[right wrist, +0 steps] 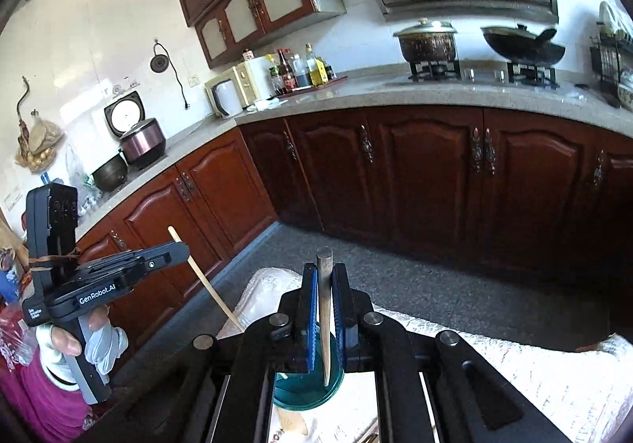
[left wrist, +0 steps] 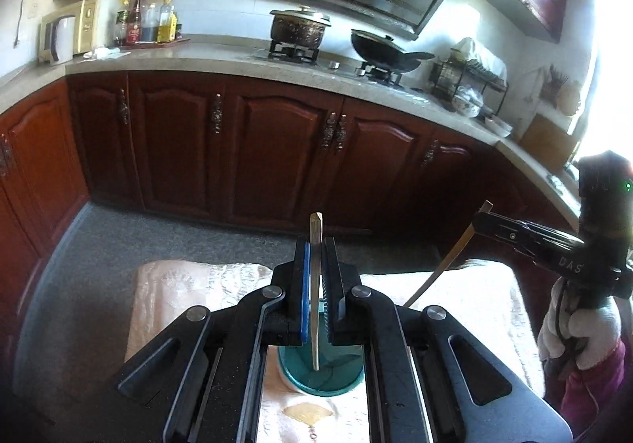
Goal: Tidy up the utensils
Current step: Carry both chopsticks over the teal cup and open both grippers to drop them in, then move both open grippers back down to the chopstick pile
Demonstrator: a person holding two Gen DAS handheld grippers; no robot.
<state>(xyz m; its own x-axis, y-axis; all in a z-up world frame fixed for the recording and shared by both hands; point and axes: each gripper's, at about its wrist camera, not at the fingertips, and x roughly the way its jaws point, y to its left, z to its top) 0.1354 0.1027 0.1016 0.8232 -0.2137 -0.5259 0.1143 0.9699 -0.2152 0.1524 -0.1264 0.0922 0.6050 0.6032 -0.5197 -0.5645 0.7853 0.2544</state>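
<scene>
My left gripper [left wrist: 315,245] is shut on a wooden chopstick [left wrist: 315,284] held upright, its lower tip inside a teal cup [left wrist: 321,373] on the cloth-covered table [left wrist: 178,284]. My right gripper [right wrist: 324,272] is shut on another chopstick [right wrist: 325,308], whose tip points into the same teal cup [right wrist: 304,387]. Each gripper shows in the other's view: the right one [left wrist: 484,215] with its chopstick [left wrist: 447,261] slanting down, the left one [right wrist: 180,247] with its chopstick [right wrist: 205,280] slanting toward the cup.
The table cloth [right wrist: 554,375] is pale with a fan pattern. Beyond lies grey floor [left wrist: 118,245] and dark red cabinets [left wrist: 277,150] under a stone counter [left wrist: 221,59] with pots, bottles and a microwave. A gloved hand [right wrist: 99,348] holds the left gripper.
</scene>
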